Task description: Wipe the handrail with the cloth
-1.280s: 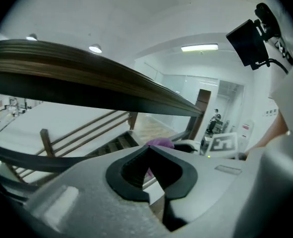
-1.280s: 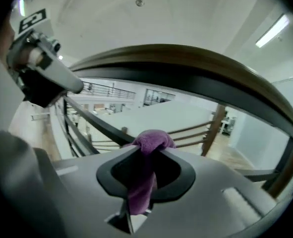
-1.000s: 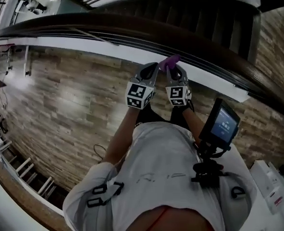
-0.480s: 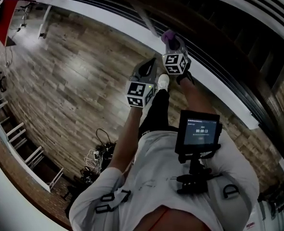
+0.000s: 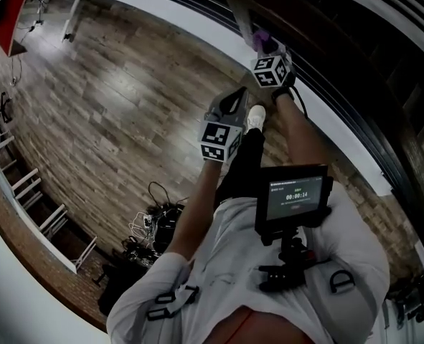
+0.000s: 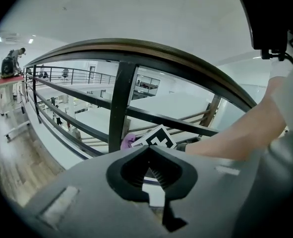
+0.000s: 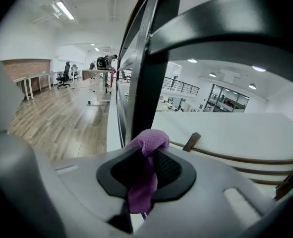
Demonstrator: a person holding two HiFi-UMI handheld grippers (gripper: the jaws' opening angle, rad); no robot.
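Observation:
The purple cloth [image 7: 146, 145] is pinched in my right gripper [image 7: 145, 155], which is shut on it; its bunched top pokes out in front of a black baluster [image 7: 151, 83]. In the head view the right gripper [image 5: 264, 49] holds the cloth [image 5: 260, 40] up at the railing, below the dark handrail [image 5: 341, 27]. My left gripper [image 5: 229, 100] hangs back and lower, away from the rail. Its jaws are shut on nothing in the left gripper view [image 6: 148, 148], which looks up at the curved handrail [image 6: 151, 51], a baluster [image 6: 119, 108] and the cloth [image 6: 128, 141].
A screen on a chest mount [image 5: 294, 196] sits close below my arms. Wooden floor [image 5: 125, 99] spreads to the left, with a tangle of cables [image 5: 151, 224] and white racks [image 5: 25, 192]. The white floor edge [image 5: 197, 31] runs under the railing. My white shoe [image 5: 255, 117] shows between the grippers.
The right gripper has moved forward and up with the cloth, to the baluster. The left gripper, beside it a second ago, has dropped back. The head view has tilted further down.

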